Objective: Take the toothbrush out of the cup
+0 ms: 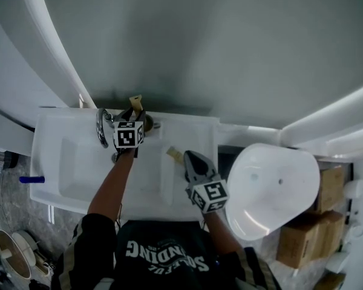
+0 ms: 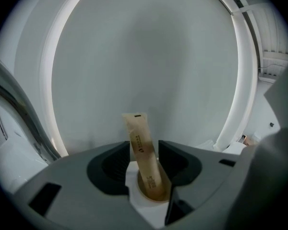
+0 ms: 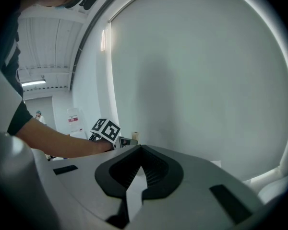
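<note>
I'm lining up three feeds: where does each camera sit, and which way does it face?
Head view: on the head, steeply down at the sink; both forearms, left gripper, right gripper show.
Left gripper view: along its open jaws at the wrapped toothbrush, mirror behind.
Right gripper view: along its jaws toward the mirror; left forearm shows.
Shared: left gripper, head and right views.

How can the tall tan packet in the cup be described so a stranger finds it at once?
Start at the white rectangular washbasin; at its back edge, just right of the curved chrome tap, sits a round tan cup. A flat tan packet with dark print leans in it, between the open jaws of the left gripper. Unlike the shiny tap, it is dull, flat and tan.
</note>
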A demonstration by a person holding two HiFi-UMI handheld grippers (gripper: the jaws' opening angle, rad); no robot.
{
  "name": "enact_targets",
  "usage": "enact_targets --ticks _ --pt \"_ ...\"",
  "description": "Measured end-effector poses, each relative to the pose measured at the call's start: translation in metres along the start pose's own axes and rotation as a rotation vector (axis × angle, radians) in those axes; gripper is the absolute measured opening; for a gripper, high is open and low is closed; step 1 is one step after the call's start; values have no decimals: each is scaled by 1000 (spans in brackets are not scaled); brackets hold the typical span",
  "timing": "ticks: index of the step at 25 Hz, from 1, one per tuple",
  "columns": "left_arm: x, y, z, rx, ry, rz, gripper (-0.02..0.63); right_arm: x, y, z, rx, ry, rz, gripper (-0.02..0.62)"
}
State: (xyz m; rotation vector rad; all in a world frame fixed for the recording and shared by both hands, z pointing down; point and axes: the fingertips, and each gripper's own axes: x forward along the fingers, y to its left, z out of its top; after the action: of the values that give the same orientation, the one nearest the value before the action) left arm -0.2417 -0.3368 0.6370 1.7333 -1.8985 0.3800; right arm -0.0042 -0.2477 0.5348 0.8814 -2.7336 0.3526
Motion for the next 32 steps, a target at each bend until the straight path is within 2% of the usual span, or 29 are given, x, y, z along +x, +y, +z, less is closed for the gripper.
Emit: enact_targets --ticks 4,6,7,16,27,32 --pt "3 -1 -6 32 25 0 167 -6 -2 -5 0 1 -17 -3" --pt "0 -1 -6 40 17 1 139 -10 -2 -7 -1 1 -24 -2" --pt "-3 -1 -6 41 4 -2 116 -11 -3 -8 0 1 -28 -2" --pt "-37 -17 16 107 -117 -51 70 -21 9 -5 12 -18 -40 -3" --pt "-87 -50 65 212 -259 -134 64 -34 31 2 -5 -54 -59 -3" --pt "-96 -75 66 241 -267 -196 64 -45 27 10 2 -87 -99 -3"
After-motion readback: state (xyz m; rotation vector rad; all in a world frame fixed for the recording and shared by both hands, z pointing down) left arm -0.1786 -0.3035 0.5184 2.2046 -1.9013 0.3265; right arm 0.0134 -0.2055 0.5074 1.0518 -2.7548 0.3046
